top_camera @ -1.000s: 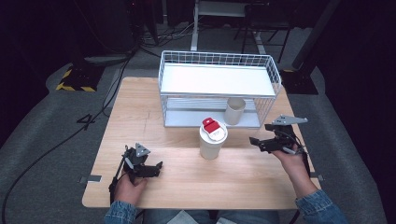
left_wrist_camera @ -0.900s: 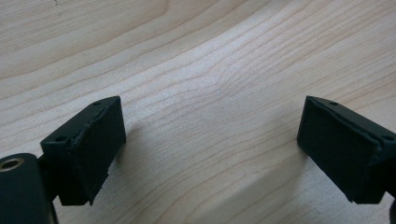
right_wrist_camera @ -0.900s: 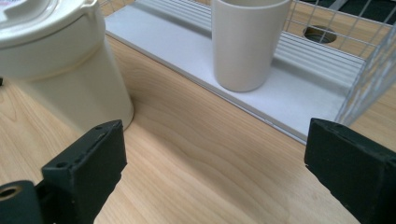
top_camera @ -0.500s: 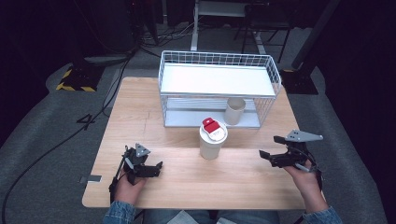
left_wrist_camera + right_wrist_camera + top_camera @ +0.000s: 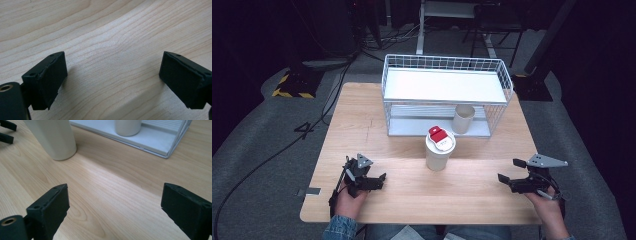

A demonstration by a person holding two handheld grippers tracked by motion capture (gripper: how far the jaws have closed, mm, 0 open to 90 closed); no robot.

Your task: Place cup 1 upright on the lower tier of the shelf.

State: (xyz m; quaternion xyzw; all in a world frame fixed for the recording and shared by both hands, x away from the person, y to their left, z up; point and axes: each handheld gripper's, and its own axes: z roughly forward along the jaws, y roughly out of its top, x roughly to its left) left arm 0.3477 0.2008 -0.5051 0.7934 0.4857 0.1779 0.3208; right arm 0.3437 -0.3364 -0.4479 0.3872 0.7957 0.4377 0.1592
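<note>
A tall white cup (image 5: 439,154) stands mid-table with a red and white object (image 5: 438,137) lying on its top; its side also rises in the right gripper view (image 5: 51,137). A smaller cream cup (image 5: 464,118) (image 5: 127,123) sits on the bottom level of the white wire rack (image 5: 444,85). My left gripper (image 5: 381,179) (image 5: 113,62) rests open at the front left, jaws wide over bare wood. At the front right, my right gripper (image 5: 509,170) (image 5: 113,192) is open, pointing left toward the tall cup, with nothing between its jaws.
The wooden table (image 5: 362,125) carries the rack along its far half, with the rack's base plate (image 5: 150,142) near the right gripper's line of sight. The left gripper's tips (image 5: 6,131) show far off in the right gripper view. Dark floor and cables surround the table.
My right gripper has drawn back from beside the tall cup toward the front right corner of the table and sunk lower. The left gripper has stayed put.
</note>
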